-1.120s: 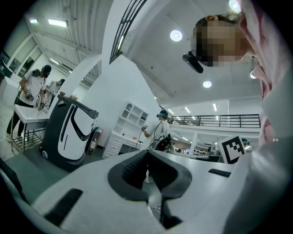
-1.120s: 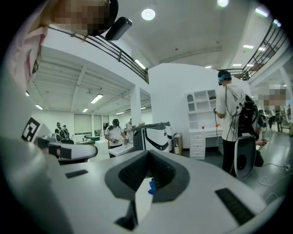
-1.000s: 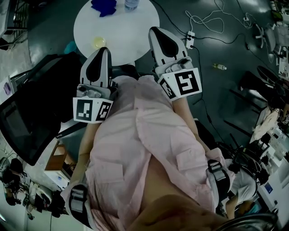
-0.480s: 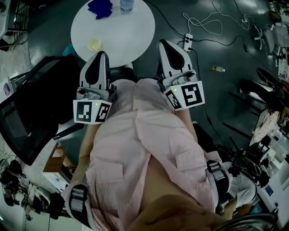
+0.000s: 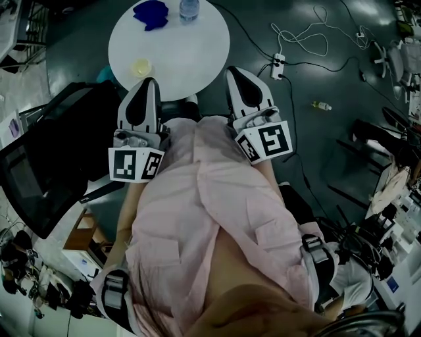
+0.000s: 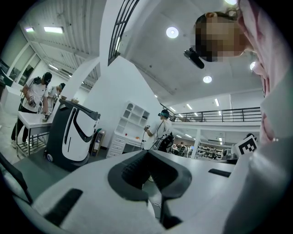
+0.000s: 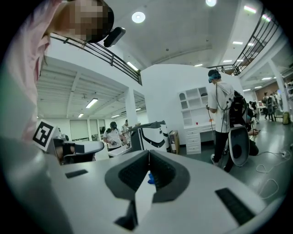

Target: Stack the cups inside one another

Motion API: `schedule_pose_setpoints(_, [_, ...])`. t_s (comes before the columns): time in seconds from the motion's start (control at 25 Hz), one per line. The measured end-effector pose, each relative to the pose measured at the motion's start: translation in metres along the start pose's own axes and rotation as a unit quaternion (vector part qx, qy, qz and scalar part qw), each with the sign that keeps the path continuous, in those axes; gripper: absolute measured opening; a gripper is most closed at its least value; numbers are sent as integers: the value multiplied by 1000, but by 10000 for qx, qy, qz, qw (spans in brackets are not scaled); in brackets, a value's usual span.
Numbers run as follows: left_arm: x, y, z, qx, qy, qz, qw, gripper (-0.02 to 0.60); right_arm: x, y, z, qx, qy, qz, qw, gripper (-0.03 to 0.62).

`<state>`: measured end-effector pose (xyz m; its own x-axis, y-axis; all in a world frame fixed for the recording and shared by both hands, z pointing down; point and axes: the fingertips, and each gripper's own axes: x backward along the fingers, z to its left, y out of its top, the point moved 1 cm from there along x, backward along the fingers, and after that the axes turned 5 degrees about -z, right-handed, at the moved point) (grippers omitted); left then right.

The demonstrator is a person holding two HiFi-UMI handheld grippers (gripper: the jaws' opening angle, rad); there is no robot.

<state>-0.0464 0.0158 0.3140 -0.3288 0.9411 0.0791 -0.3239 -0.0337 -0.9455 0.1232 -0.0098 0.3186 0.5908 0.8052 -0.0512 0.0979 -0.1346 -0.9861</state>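
Note:
In the head view a round white table (image 5: 191,59) stands ahead of me. On it sit a small yellowish see-through cup (image 5: 141,66), a crumpled-looking blue thing (image 5: 152,13) and a clear bottle (image 5: 189,8). My left gripper (image 5: 148,83) is held level just short of the table's near edge, close behind the cup, shut and empty. My right gripper (image 5: 235,71) is beside the table's right edge, also shut and empty. In the left gripper view the left gripper (image 6: 147,152) has its tips meeting. The right gripper (image 7: 149,153) shows the blue thing (image 7: 150,178) through the slot below its tips.
A black office chair (image 5: 46,158) stands at my left. A power strip (image 5: 279,64) with white cables and a small bottle (image 5: 321,105) lie on the dark floor to the right. A black-and-white machine (image 6: 73,132) and other people stand in the room beyond.
The right gripper has drawn back from over the table's right part to beside its edge, a little lower. The left gripper has kept still.

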Motion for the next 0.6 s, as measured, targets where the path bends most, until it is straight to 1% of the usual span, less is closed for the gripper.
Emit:
schedule_pose_setpoints(0.12, [0, 0, -1, -45, -28, 8, 10000, 15, -5, -7, 5, -76, 120, 71, 9999, 31])
schedule_pose_setpoints(0.28, [-3, -2, -2, -24, -108, 83, 9999, 15, -12, -21, 14, -146, 307, 319, 9989, 32])
schedule_pose_setpoints(0.48, [-3, 0, -3, -111, -138, 97, 9998, 15, -22, -30, 35, 253, 651, 624, 9956, 31])
schedule_pose_setpoints(0.6, [-3, 4, -3, -139, -115, 14, 9998, 15, -28, -28, 50, 423, 903, 635, 9930, 31])
